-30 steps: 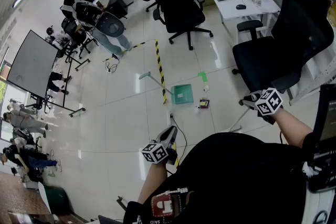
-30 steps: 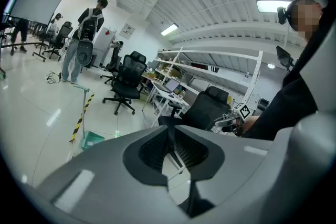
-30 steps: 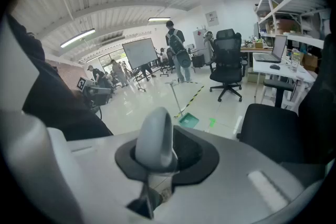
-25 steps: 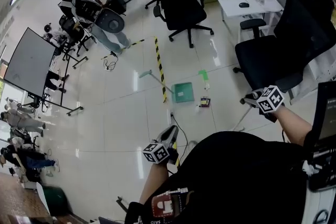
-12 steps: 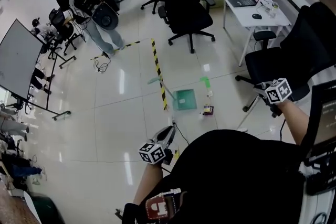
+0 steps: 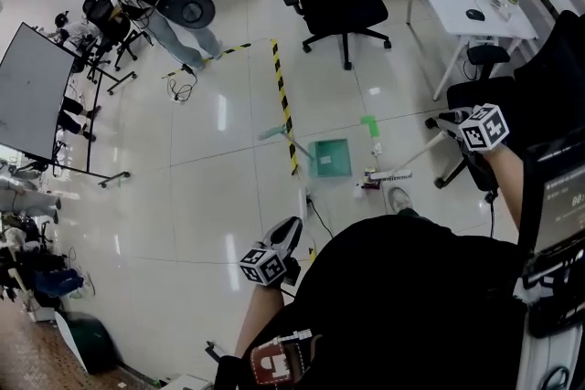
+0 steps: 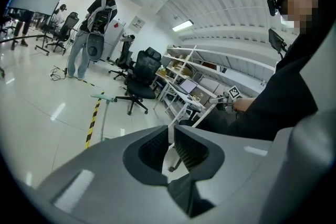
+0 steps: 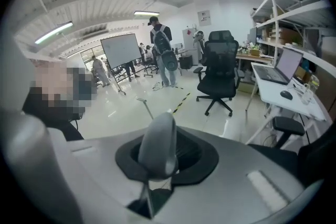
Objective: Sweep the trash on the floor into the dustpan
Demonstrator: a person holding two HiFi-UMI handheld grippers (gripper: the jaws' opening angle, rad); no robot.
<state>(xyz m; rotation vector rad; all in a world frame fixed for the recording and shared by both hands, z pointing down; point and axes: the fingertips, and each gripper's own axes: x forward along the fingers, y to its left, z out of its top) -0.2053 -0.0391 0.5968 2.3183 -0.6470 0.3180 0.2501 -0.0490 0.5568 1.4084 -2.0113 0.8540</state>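
Over glossy floor (image 6: 210, 187), a likely light, stiff broom (image 6: 411, 162) is clenched near its handle end in the right hand-held gripper (image 6: 452, 121); the left hand-held gripper (image 7: 170, 144) is closed, empty.

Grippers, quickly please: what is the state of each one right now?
Left gripper: jaws shut, nothing between them.
Right gripper: jaws shut on the broom handle.

The green square dustpan (image 6: 330, 157) lies flat on the floor, its long handle slanting up to the left. Just right of it, not touching, sits a small dark bit of trash (image 6: 368, 185). The broom (image 6: 411, 155) has its low end beside the trash, and its pale stick slants up into the right gripper (image 6: 446, 120).
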